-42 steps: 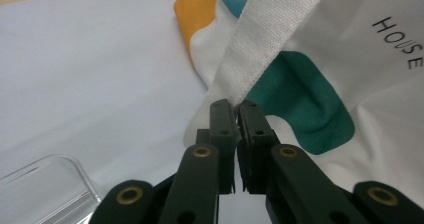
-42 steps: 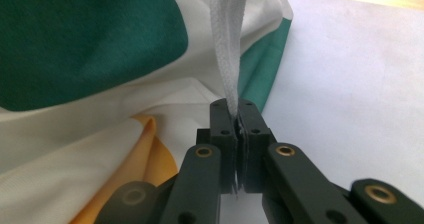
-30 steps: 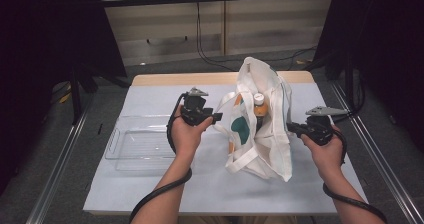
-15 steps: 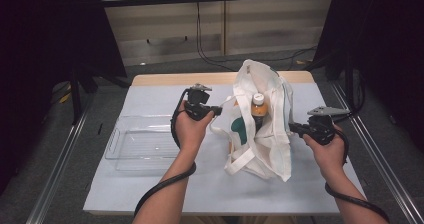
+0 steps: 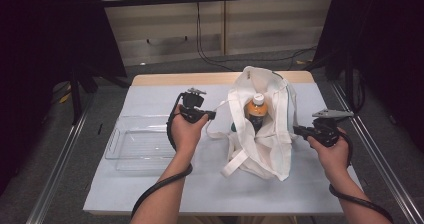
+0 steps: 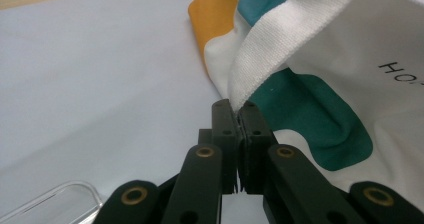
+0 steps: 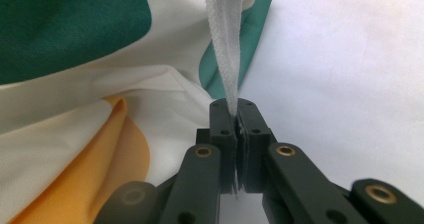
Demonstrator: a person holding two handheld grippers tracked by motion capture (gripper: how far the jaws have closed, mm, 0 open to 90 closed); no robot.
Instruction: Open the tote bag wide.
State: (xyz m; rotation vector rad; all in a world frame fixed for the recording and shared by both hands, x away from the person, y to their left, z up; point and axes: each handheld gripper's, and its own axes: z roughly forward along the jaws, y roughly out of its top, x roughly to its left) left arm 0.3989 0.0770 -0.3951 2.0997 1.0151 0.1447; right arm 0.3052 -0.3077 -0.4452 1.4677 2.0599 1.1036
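Bag strap [image 6: 255, 69] between left tongs [image 6: 239, 109]

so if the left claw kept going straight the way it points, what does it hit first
Probably the white cloth tote bag itself: the left claw is shut on the bag's white woven strap, and the teal-printed side lies right behind. Depth is hard to judge.

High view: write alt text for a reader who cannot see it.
A person's left claw and right claw each pinch a strap of a white tote bag, holding it open on a table. A bottle with a white cap stands inside. A clear tray lies to the left.
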